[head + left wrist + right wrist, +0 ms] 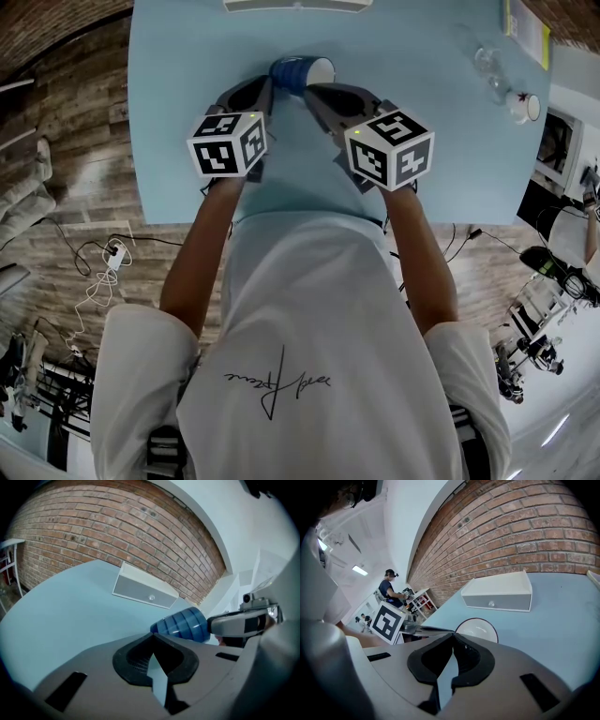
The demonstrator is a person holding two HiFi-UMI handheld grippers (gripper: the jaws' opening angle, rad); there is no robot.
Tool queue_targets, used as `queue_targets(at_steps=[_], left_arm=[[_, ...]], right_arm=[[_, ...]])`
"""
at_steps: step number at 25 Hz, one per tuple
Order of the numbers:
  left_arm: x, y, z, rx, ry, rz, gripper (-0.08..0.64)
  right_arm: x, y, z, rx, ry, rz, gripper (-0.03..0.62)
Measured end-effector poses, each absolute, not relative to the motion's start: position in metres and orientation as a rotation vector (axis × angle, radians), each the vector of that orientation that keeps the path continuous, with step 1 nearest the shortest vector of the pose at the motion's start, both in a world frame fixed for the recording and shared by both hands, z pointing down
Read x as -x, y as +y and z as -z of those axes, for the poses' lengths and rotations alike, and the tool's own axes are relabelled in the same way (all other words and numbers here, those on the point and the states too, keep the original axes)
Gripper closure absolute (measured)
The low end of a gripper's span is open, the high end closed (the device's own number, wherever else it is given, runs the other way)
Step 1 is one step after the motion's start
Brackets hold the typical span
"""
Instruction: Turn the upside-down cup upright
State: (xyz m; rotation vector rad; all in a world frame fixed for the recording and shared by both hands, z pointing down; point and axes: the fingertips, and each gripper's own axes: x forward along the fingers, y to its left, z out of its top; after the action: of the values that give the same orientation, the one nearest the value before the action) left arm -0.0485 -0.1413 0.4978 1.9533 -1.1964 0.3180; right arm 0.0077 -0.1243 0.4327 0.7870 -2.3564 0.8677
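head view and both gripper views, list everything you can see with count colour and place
cup: 1, blue outside, white inside, lying on its side just ahead of both gripper tips, mouth toward the right gripper
table: 1, light blue, under everything
drawer box: 1, white with a small knob, far table edge by the wall
glassware: clear, count unclear, far right of the table
small pot: 1, white, near the table's right edge
brick wall: 1, red-brown, behind the table
bystander: 1, dark top, seated in the background
left gripper: 1, grey, jaws together, empty
right gripper: 1, grey, jaws together, empty
shirt: 1, white, on the person
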Motion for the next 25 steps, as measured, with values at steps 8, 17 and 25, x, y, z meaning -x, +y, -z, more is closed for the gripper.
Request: queue_targets(at_steps=[8, 17, 25], left_arm=[[0.05, -0.139, -0.503, -1.929, -1.187, -0.31, 0.551], [0.052, -0.135, -0.503, -1.925, -1.185, -0.316, 0.551], [0.055, -0.134, -0.504, -1.919, -1.191, -0.312, 0.551]], right_arm=[[-0.001, -0.124, -0.433, -0.771, -2.365, -0.869, 0.571], [0.009, -0.124, -0.43, -0.744, -2.376, -0.853, 0.569], [0.021, -0.127, -0.429, -0.717, -2.401, -0.888, 0.572]])
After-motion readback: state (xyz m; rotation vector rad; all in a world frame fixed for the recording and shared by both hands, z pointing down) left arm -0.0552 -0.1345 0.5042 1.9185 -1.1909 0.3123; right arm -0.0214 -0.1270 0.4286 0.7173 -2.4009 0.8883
